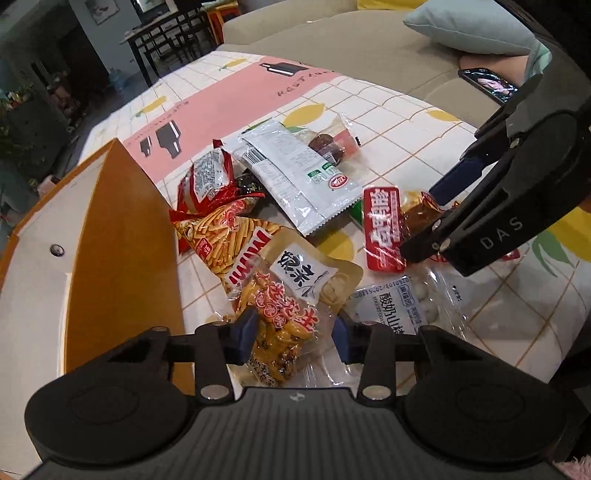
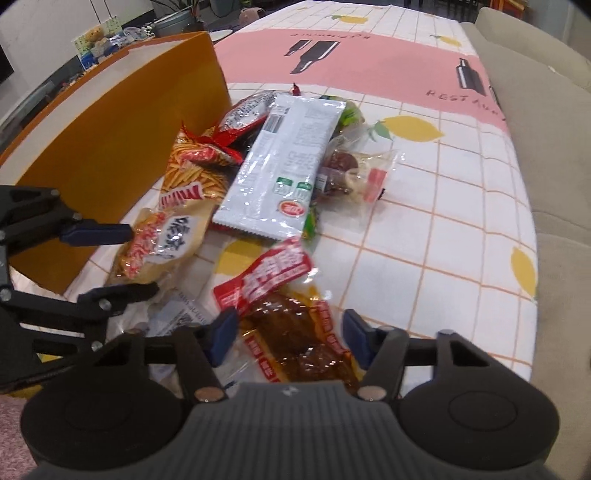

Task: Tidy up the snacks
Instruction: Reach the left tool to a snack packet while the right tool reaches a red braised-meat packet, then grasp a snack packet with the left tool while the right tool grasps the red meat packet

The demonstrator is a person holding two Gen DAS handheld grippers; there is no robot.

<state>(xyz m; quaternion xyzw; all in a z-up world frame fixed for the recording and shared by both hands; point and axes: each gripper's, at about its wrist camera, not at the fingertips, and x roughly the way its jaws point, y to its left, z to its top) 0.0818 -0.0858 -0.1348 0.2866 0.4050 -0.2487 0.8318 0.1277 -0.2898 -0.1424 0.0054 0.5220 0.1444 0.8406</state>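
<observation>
Several snack packets lie heaped on a checked tablecloth point(image 2: 424, 236) with lemon prints. My left gripper point(image 1: 293, 336) point(image 2: 142, 260) is shut on a yellow pickle packet point(image 1: 284, 314) point(image 2: 159, 240) with a white label; its blue pads press the packet's two sides. My right gripper point(image 2: 290, 336) point(image 1: 419, 221) is shut on a red-labelled packet of brown meat point(image 2: 295, 332) point(image 1: 382, 229), one pad at each edge. Both packets rest on the table. An open orange box point(image 1: 122, 240) point(image 2: 110, 147) with a white inside stands at the left of the heap.
In the heap are a long white packet point(image 1: 303, 177), an orange stick-snack bag point(image 1: 225, 236), a red bag point(image 1: 207, 177), a clear bag of white balls point(image 1: 406, 302) and a packet of dark dates point(image 2: 343, 166). A phone point(image 1: 487, 84) and a cushion point(image 1: 472, 27) lie on the sofa behind.
</observation>
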